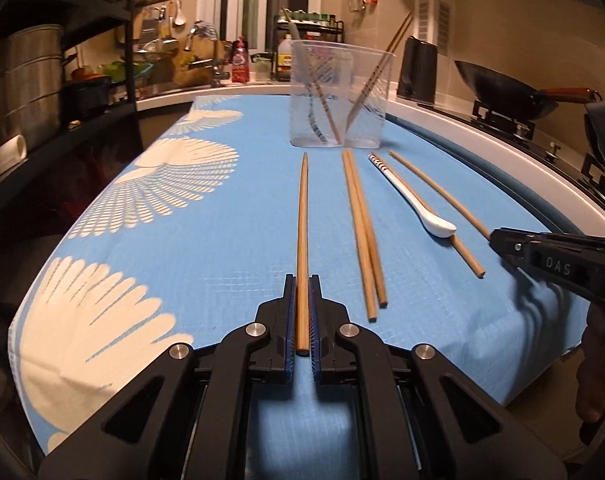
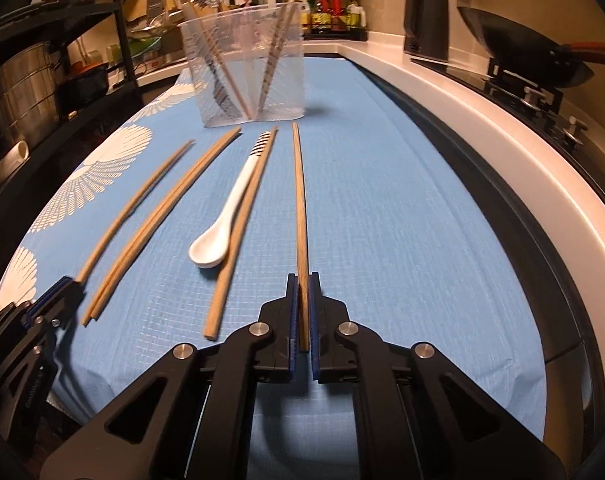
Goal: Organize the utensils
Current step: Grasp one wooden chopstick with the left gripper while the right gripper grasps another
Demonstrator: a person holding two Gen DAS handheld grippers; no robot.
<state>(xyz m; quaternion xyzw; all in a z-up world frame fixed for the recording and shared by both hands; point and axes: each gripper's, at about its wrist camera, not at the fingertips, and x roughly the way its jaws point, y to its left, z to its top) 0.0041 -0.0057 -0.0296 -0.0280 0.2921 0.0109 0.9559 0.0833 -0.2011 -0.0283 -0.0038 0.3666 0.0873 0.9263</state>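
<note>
Each tool clenches one chopstick: left tool (image 1: pixel 301 288), right tool (image 2: pixel 303 286). Blue worktop (image 2: pixel 382 220) lies open rightward; container (image 2: pixel 246 68), seemingly clear plastic, stands ahead.

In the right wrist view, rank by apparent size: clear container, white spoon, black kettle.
1. Clear container, largest.
2. White spoon, long but thin.
3. Black kettle, smallest as it looks, though it stands farthest from the camera, so its true size is unsure.

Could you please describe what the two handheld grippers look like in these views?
Both are matte black. The left gripper and right gripper each have angular linkage arms with triangular cut-outs, round silver pivot pins, and blue ribbed pads lining the fingers. Seen side-on, the right one carries pale "DAS" lettering and a small screw.
</note>
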